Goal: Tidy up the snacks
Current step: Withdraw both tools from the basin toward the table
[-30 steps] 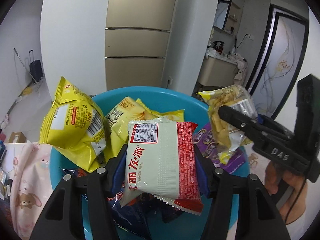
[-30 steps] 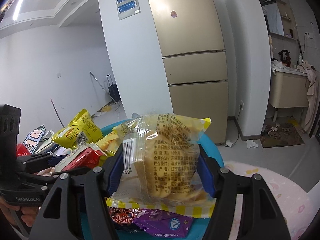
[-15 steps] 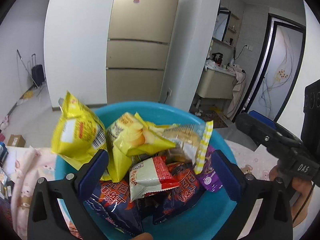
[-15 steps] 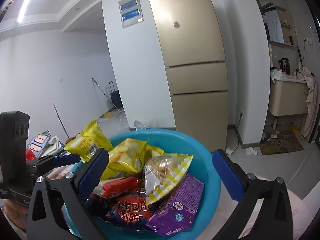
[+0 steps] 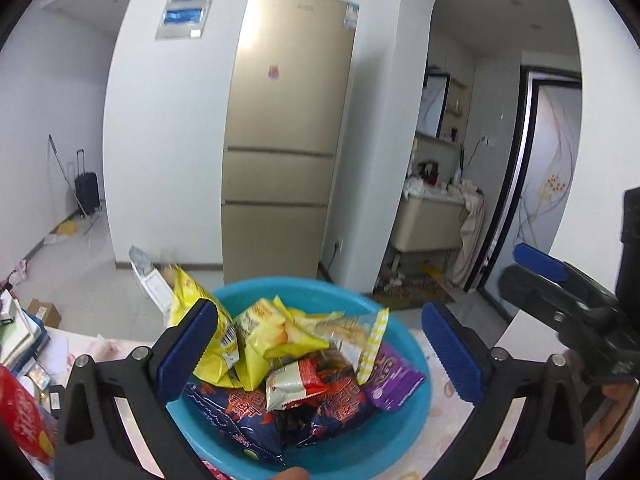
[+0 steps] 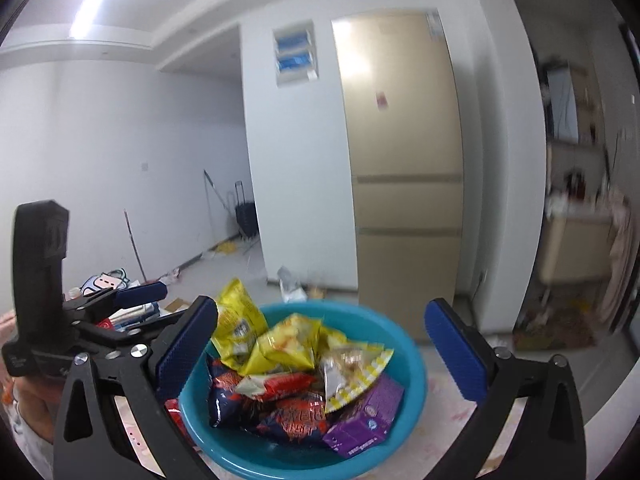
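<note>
Snack packets [image 5: 304, 368] in blue bowl [image 5: 412, 412], labels too blurred to read

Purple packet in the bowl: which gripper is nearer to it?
Right, probably. The purple packet lies at the right side of the bowl; the right gripper faces that side, open, while the left gripper, also open, hangs further left.

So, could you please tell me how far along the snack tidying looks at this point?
Done: a pile of snack packets sits in the blue bowl. In hand: nothing; the left claw and right claw are both open and empty above it. Left: one red packet is outside the bowl.
</note>
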`<state>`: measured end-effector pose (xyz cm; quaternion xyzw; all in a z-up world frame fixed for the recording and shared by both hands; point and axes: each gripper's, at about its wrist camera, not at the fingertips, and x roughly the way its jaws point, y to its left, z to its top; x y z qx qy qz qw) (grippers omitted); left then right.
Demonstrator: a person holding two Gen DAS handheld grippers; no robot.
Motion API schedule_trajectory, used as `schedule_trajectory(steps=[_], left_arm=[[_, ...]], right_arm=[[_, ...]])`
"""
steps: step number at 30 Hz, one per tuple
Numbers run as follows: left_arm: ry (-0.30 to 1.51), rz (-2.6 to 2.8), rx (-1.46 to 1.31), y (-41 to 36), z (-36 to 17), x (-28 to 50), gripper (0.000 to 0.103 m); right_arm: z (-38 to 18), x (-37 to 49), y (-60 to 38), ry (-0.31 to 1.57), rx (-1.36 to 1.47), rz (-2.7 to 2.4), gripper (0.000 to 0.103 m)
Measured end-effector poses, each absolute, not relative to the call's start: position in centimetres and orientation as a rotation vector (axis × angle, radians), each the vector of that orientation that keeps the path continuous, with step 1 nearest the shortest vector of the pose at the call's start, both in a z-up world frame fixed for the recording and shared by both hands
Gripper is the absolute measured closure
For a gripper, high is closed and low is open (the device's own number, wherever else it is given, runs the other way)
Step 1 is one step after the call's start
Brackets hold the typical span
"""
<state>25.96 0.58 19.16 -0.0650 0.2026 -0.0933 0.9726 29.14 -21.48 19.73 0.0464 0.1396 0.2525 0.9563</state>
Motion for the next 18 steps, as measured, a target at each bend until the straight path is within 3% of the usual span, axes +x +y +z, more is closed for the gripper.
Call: schedule_trajectory(steps=[18], left_arm=[[0.238, -0.186, -0.058, -0.5, 28.9, 14.0, 0.000]], right_arm=[[26.2, 17.7, -21.3, 0.156, -0.035, 0.523, 0.000]])
